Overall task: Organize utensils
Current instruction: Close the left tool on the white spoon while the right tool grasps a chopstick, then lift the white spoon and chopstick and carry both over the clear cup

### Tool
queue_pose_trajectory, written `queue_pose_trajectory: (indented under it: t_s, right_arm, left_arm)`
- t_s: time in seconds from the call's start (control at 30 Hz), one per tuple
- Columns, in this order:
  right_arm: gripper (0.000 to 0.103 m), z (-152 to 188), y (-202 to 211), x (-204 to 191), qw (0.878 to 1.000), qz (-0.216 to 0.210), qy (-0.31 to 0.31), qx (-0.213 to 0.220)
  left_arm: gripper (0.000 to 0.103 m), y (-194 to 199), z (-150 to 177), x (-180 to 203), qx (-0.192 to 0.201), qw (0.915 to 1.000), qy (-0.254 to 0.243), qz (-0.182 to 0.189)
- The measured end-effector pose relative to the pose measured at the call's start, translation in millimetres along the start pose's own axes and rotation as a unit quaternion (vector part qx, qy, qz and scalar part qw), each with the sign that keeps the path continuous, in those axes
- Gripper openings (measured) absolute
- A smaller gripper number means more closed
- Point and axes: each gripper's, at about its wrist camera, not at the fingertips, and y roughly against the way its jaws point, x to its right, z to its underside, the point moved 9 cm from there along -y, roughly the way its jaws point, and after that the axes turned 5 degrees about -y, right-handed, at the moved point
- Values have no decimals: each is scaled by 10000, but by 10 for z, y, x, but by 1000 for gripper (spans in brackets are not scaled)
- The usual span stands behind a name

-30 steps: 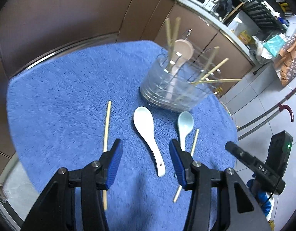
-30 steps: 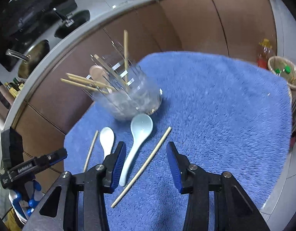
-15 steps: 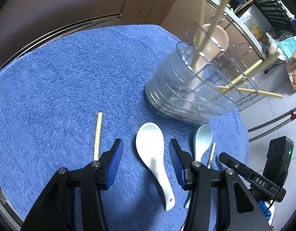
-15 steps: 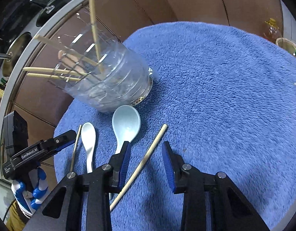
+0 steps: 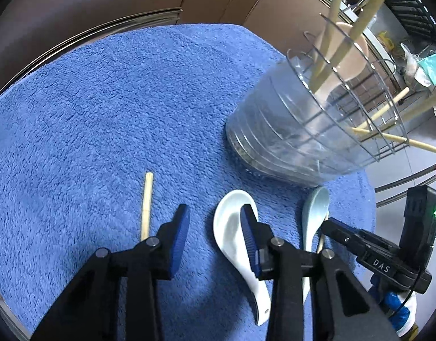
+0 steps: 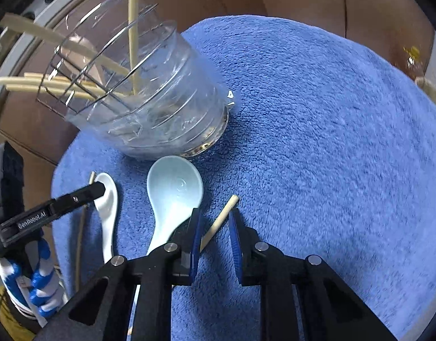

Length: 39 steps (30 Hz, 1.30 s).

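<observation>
Blue fluffy towel (image 5: pixel 104 108) spread over the desk, with a clear plastic holder (image 5: pixel 289 130) standing at the far side. Loose on the towel: two spoons and two chopsticks. White spoon (image 5: pixel 232 227) and pale blue spoon (image 6: pixel 172 187) lying side by side, just in front of the holder. One chopstick (image 5: pixel 147 201) left of the white spoon, a second chopstick (image 6: pixel 220 218) right of the blue one.

Inside the holder: one pinkish spoon (image 5: pixel 351 56) plus maybe five or six chopsticks sticking out at all angles, hard to count exactly through the plastic and wire.

Left gripper (image 5: pixel 213 238) low over the towel, fingers closing, right finger (image 5: pixel 249 236) over the white spoon's bowl, left finger beside the first chopstick; nothing pinched, just bare towel in the gap.

Right gripper (image 6: pixel 215 241) closing around the second chopstick, which runs between the fingers close against the left pad. Narrow gap on the other side, so not clamped yet.
</observation>
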Motion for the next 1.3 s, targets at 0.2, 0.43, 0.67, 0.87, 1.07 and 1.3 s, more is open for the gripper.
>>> queue_pose_trajectory:
  t_s: [0.2, 0.43, 0.67, 0.87, 1.07, 1.3]
  right_arm:
    - [15, -8, -83, -170, 9987, 270, 409, -151]
    - [12, 22, -188, -348, 9936, 407, 967, -423]
    - [8, 146, -175, -305, 9868, 233, 1393, -793]
    - [8, 185, -125, -220, 9859, 195, 1400, -898]
    - [8, 132, -154, -209, 9832, 337, 1529, -935]
    - [8, 216, -203, -279, 9818, 448, 1637, -857]
  left_arm:
    - [23, -52, 18, 84, -41, 9995, -172, -251]
    - [10, -143, 28, 246, -146, 9980, -417, -454]
    - [6, -169, 41, 421, -125, 9960, -769, -443]
    - [7, -240, 7, 436, -224, 9960, -792, -356]
    - [12, -337, 12, 505, -326, 9959, -805, -237]
    - [10, -419, 24, 594, -296, 9966, -740, -204]
